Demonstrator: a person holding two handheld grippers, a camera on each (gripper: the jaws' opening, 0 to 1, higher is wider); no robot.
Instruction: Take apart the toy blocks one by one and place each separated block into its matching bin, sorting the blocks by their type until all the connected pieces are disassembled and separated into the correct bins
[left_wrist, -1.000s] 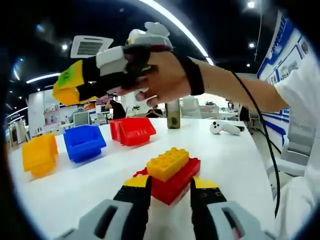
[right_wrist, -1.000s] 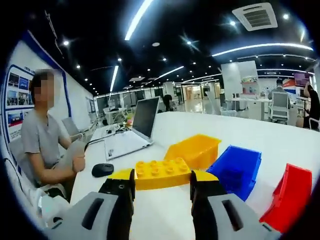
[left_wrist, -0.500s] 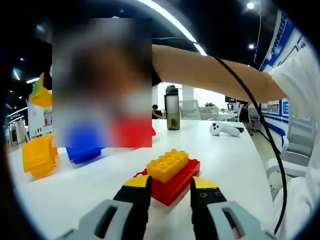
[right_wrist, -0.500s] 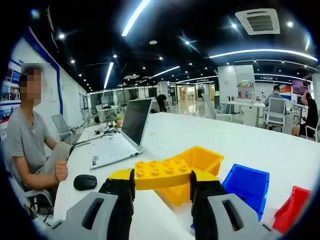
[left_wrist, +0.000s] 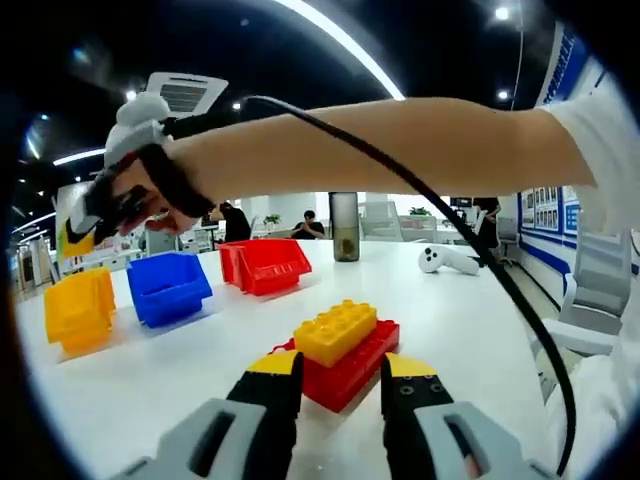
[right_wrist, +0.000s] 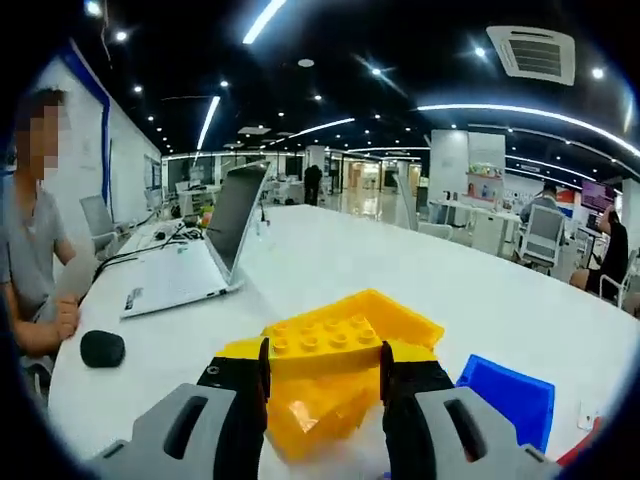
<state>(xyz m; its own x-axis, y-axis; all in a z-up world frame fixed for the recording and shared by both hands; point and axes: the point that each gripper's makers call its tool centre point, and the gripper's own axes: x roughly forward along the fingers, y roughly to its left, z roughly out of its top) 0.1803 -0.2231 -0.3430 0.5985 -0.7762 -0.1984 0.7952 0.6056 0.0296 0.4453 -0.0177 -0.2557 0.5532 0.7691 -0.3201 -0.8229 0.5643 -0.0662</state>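
Note:
A red block (left_wrist: 352, 372) with a yellow block (left_wrist: 336, 330) stacked on it rests on the white table (left_wrist: 470, 320). My left gripper (left_wrist: 340, 368) is shut on the red block's near end. In the left gripper view my right gripper (left_wrist: 78, 236) is at the far left, held by a hand (left_wrist: 150, 185), above the yellow bin (left_wrist: 78, 310). In the right gripper view my right gripper (right_wrist: 325, 366) is shut on a loose yellow block (right_wrist: 324, 344). That block hangs right over the open yellow bin (right_wrist: 395, 318).
A blue bin (left_wrist: 168, 287) and a red bin (left_wrist: 266, 263) stand in a row beside the yellow one; the blue bin (right_wrist: 508, 396) also lies lower right. A bottle (left_wrist: 345, 227) and white controller (left_wrist: 447, 257) sit farther back. A laptop (right_wrist: 200, 265), mouse (right_wrist: 102, 348) and seated person (right_wrist: 30, 270) are left.
My right gripper has carried the yellow block leftward across the bins and now hovers over the yellow bin. The left gripper and the red-and-yellow stack have stayed put.

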